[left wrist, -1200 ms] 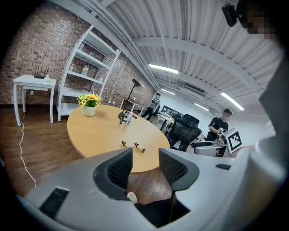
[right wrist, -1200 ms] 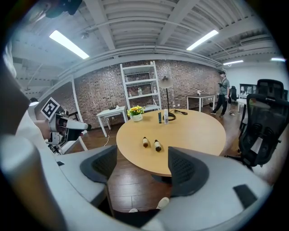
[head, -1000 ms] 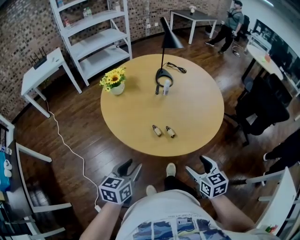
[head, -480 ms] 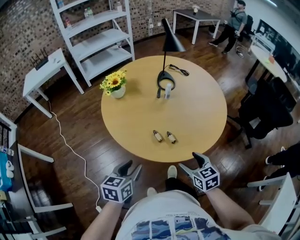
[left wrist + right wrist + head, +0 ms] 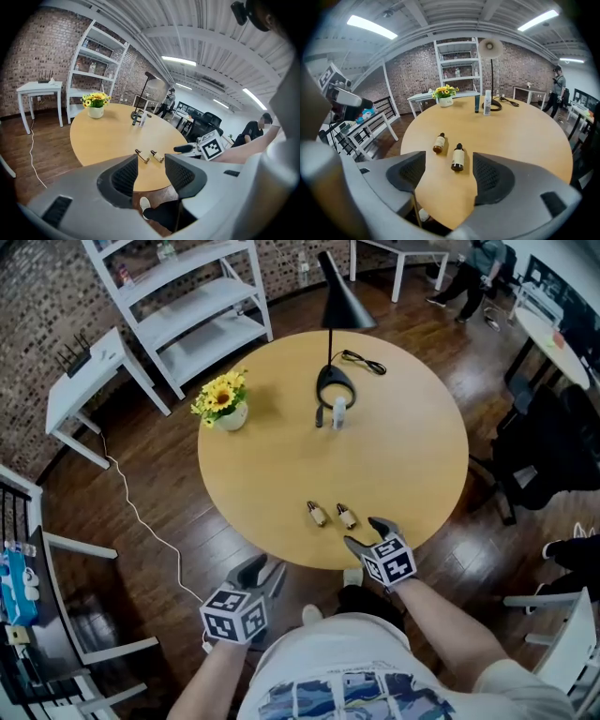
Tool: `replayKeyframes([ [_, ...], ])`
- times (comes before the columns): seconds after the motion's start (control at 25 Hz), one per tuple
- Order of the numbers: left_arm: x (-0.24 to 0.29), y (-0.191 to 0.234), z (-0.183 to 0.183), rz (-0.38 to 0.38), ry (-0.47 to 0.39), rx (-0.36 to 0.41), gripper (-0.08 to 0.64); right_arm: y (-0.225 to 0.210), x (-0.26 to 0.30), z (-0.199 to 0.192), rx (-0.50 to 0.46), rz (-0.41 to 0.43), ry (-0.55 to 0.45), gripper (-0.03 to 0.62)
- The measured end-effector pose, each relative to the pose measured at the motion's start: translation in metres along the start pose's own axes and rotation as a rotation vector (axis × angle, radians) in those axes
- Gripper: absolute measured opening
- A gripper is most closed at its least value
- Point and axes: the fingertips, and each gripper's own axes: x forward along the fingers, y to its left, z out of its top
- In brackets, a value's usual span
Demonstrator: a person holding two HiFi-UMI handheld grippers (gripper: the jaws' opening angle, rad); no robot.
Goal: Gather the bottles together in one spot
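Observation:
Two small amber bottles (image 5: 317, 513) (image 5: 347, 516) lie side by side near the table's front edge. A white bottle (image 5: 339, 413) and a dark one (image 5: 319, 417) stand by the lamp base. My right gripper (image 5: 367, 532) hovers over the table's front edge, just short of the right amber bottle (image 5: 458, 158). Its jaws are closing and nothing is between them. The left amber bottle (image 5: 438, 142) lies a little farther off. My left gripper (image 5: 258, 573) hangs open below the table's edge, empty, facing both amber bottles (image 5: 143, 157) (image 5: 157, 156).
A round wooden table (image 5: 412, 446) carries a black desk lamp (image 5: 336, 334) with its cord and a pot of yellow flowers (image 5: 223, 401). White shelves (image 5: 197, 306) and a small white table (image 5: 89, 371) stand behind. A dark chair (image 5: 553, 446) is at the right.
My right gripper has come forward from beside my body to the table's front edge, close to the amber bottles, and its jaws have narrowed. The left gripper has stayed put.

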Motion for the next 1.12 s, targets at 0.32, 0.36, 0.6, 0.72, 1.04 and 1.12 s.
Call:
replayKeyframes([
  [0.32, 0.046, -0.012, 0.024, 0.029, 0.03, 0.009, 0.156, -0.031, 0.089, -0.015, -0.049, 0.008, 0.184, 0.281],
  [0.36, 0.052, -0.015, 0.026, 0.036, 0.034, 0.006, 0.156, -0.036, 0.094, -0.02, -0.063, 0.007, 0.205, 0.254],
  [0.6, 0.095, -0.032, 0.038, 0.043, 0.077, -0.005, 0.156, -0.059, 0.082, -0.021, -0.063, 0.073, 0.18, 0.164],
  [0.72, 0.122, -0.048, 0.047, 0.005, 0.1, -0.011, 0.156, -0.073, 0.054, 0.001, 0.005, 0.117, 0.079, 0.163],
  [1.04, 0.204, -0.129, 0.107, -0.244, 0.076, -0.037, 0.155, -0.098, -0.071, 0.082, 0.043, 0.175, -0.254, 0.163],
  [1.12, 0.219, -0.154, 0.117, -0.323, 0.076, -0.06, 0.155, -0.105, -0.092, 0.094, 0.033, 0.162, -0.309, 0.163],
])
